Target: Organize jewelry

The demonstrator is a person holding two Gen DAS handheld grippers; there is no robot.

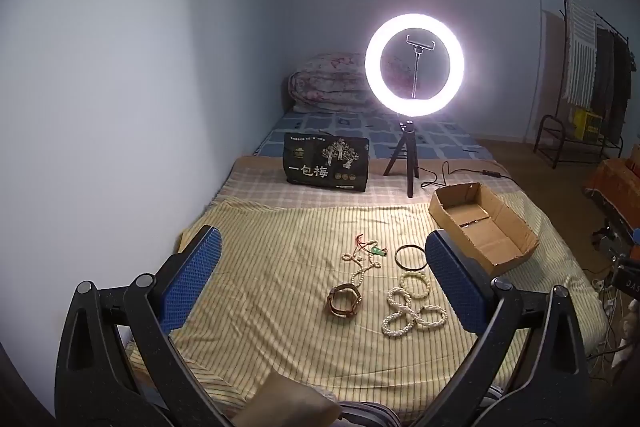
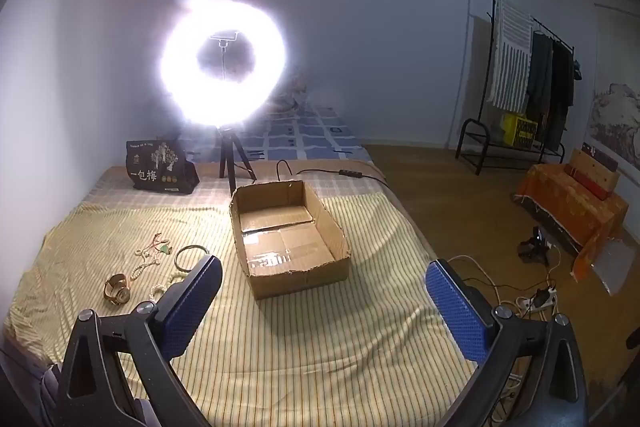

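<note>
Jewelry lies on a yellow striped cloth [image 1: 280, 267] on a bed: a gold watch [image 1: 345, 300], a white pearl strand [image 1: 408, 311] in loops, a dark bangle [image 1: 410, 257] and a bead necklace with red cord and green pendant [image 1: 366, 253]. An open, empty cardboard box [image 1: 482, 223] stands to their right. My left gripper [image 1: 322, 263] is open and empty, held above and before the jewelry. My right gripper [image 2: 324, 281] is open and empty, in front of the box [image 2: 286, 231]. The watch [image 2: 117, 289] and bangle [image 2: 190, 257] show left in the right wrist view.
A lit ring light on a tripod [image 1: 414, 67] and a black printed bag [image 1: 326, 169] stand behind the cloth. Folded bedding [image 1: 332, 83] lies at the bed's head. A wall runs along the left. A clothes rack [image 2: 528, 75], an orange-covered stand [image 2: 572, 203] and floor cables [image 2: 536, 299] are to the right.
</note>
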